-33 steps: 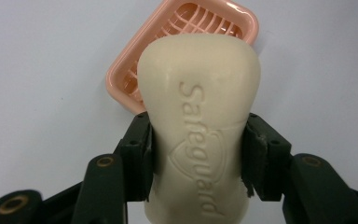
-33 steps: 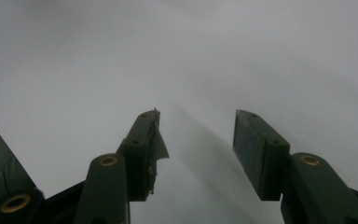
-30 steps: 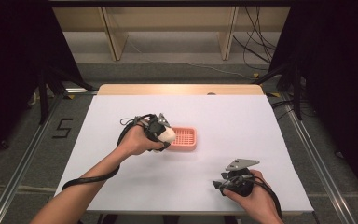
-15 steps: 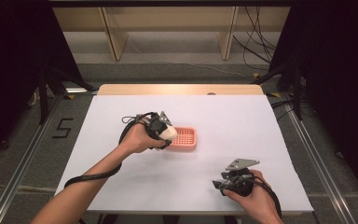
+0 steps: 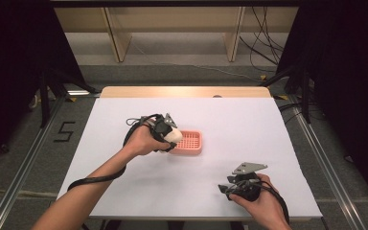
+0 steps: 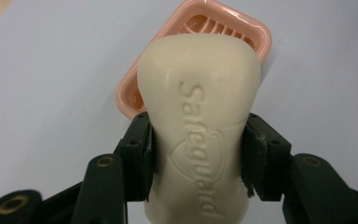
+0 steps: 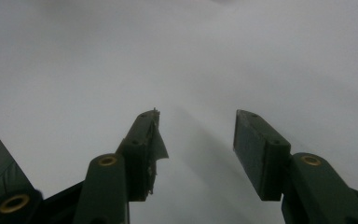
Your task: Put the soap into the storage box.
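A cream bar of soap [image 6: 200,126] embossed "Safeguard" sits clamped between my left gripper's [image 6: 196,158] black jaws. It hangs over the near left end of a pink slatted soap dish [image 6: 242,29]. In the high view the soap [image 5: 175,136] and left gripper [image 5: 168,136] are at the left edge of the pink dish [image 5: 189,142] mid-table. My right gripper [image 7: 196,135] is open over bare white table, nothing between its fingers; in the high view the right gripper [image 5: 225,187] rests near the front right.
The white table top [image 5: 249,124] spreads around both hands, with a wooden strip along its far edge [image 5: 187,91]. Metal rails run down both sides of the table. Cables lie on the floor behind.
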A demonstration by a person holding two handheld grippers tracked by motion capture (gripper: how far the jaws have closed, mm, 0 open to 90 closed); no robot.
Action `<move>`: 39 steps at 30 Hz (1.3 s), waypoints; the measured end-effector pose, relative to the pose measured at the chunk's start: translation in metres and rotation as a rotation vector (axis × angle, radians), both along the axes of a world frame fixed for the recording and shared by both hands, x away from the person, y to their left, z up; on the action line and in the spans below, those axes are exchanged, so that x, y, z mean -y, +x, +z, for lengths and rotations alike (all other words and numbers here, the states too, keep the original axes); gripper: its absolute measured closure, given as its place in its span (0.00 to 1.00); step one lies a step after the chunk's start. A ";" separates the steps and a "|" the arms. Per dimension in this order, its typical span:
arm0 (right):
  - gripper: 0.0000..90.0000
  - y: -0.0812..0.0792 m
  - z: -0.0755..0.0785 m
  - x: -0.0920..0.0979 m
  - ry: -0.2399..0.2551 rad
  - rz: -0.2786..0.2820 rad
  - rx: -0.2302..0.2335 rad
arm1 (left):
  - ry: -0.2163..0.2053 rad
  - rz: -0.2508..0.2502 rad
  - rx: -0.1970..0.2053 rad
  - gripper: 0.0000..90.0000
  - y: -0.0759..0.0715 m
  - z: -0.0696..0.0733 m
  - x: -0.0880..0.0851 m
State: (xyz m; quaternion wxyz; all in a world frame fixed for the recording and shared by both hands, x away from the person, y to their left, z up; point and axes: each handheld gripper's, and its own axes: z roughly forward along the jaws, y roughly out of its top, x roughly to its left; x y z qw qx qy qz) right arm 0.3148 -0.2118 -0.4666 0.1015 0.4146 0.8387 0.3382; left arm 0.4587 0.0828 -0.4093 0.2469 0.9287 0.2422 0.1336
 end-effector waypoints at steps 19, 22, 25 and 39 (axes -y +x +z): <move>0.56 0.000 0.002 0.001 -0.005 0.005 0.001 | -0.026 0.010 0.022 0.55 0.006 -0.001 0.005; 0.56 0.000 0.002 0.001 -0.003 0.004 0.004 | -0.027 0.009 0.019 0.55 0.007 -0.002 0.006; 0.56 0.000 0.002 0.001 -0.003 0.004 0.004 | -0.023 0.006 0.020 0.55 0.008 -0.002 0.007; 0.56 0.000 0.000 0.002 -0.017 0.018 0.006 | -0.036 0.015 0.027 0.55 0.012 -0.006 0.012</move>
